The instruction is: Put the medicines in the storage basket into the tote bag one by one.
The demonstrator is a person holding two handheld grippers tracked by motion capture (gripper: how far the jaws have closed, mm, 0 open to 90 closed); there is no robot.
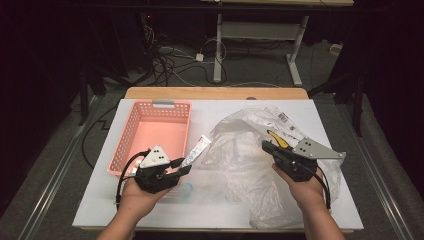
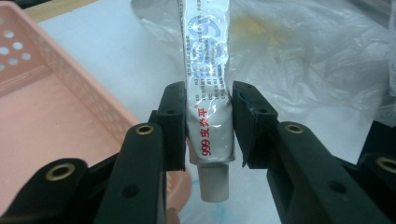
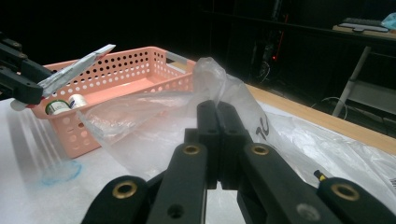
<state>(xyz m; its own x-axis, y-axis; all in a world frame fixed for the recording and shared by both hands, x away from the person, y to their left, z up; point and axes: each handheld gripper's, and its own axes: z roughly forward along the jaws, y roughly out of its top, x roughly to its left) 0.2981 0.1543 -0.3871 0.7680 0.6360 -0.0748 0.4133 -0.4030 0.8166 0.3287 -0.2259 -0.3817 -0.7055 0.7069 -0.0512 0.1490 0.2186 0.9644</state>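
My left gripper (image 2: pixel 208 92) is shut on a white ointment tube (image 2: pixel 208 70) with red print, gripped near its cap end with the cap toward me. In the high view the left gripper (image 1: pixel 183 165) holds the tube (image 1: pixel 196 150) slanting up to the right, just off the near right corner of the pink basket (image 1: pixel 131 131). My right gripper (image 3: pixel 217 106) is shut on a fold of the clear plastic bag (image 3: pixel 224 86). From above, the right gripper (image 1: pixel 267 146) pinches the crumpled bag (image 1: pixel 235 160) at mid-table. The tube (image 3: pixel 74 70) also shows in the right gripper view, held over the basket's corner (image 3: pixel 130 65).
A yellow and black item (image 1: pixel 276 137) lies inside the bag with labelled packets behind it. Two small white-capped containers (image 3: pixel 65 104) sit at the basket's near corner. A blue ring mark (image 1: pixel 186 189) is on the white table (image 1: pixel 215 212). Cables and desk legs stand beyond the far edge.
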